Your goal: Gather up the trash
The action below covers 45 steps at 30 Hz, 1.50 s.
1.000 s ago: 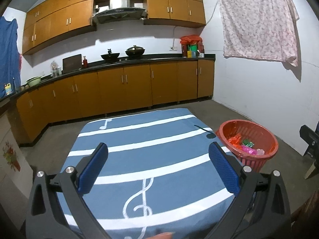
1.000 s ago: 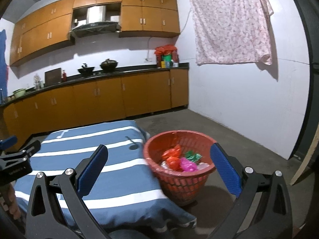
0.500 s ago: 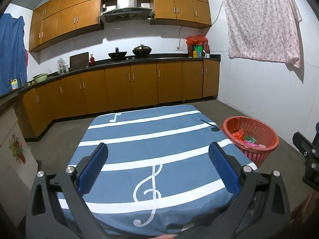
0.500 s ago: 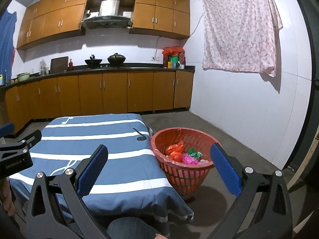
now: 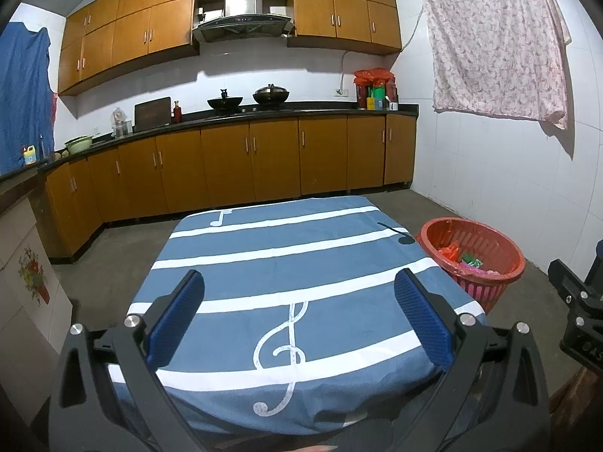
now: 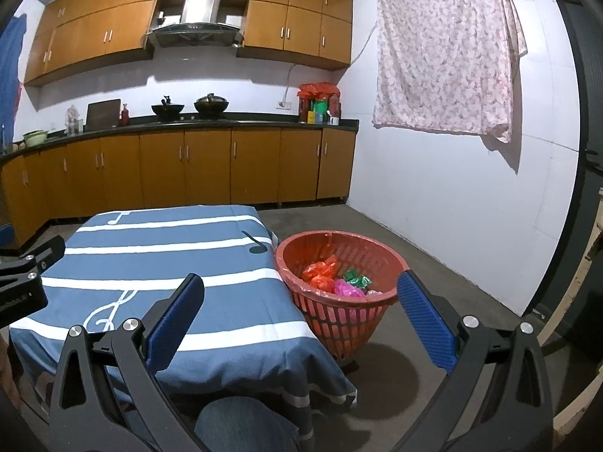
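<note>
Both grippers, left [image 5: 299,305] and right [image 6: 301,305], are spread and empty; the trash [image 6: 333,277] lies in the basket [image 6: 341,318], right of centre, nearer the right gripper.

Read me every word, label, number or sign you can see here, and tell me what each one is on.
No full word reads.
White lettering on the right gripper: cut off at the frame edge, unreadable.
White lettering on the left gripper: blurred.
Tablecloth: no words, only a treble clef and music notes.
Counter packages and yellow bottle: labels too small.
</note>
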Motion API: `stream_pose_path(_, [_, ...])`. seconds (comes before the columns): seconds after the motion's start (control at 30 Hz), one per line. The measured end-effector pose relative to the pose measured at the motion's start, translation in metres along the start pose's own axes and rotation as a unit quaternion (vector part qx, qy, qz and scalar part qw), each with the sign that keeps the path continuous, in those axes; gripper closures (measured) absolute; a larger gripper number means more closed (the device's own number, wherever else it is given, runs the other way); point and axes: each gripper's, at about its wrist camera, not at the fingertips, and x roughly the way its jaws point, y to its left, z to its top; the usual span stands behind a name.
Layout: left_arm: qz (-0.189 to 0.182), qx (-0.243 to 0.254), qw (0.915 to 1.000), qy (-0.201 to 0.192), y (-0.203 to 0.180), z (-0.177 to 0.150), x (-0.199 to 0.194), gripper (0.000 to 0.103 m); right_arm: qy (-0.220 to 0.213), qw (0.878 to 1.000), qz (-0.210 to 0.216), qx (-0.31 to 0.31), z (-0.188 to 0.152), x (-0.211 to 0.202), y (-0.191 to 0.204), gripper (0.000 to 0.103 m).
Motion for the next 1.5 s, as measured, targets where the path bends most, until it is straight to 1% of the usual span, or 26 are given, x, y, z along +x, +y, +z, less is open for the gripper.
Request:
stream_pose_path(0.5, [-0.006,0.002,0.9999,0.015,-0.003,-0.013,0.0,0.004,0.031,0.999,-0.017,0.018,-0.011,0.009,-0.01,0.002])
stream_pose_path(1.5, [-0.018,-0.003,0.9995,0.025,-0.01,-0.019,0.001,0.004,0.038,0.999,-0.021,0.02,-0.014,0.013,-0.014,0.002])
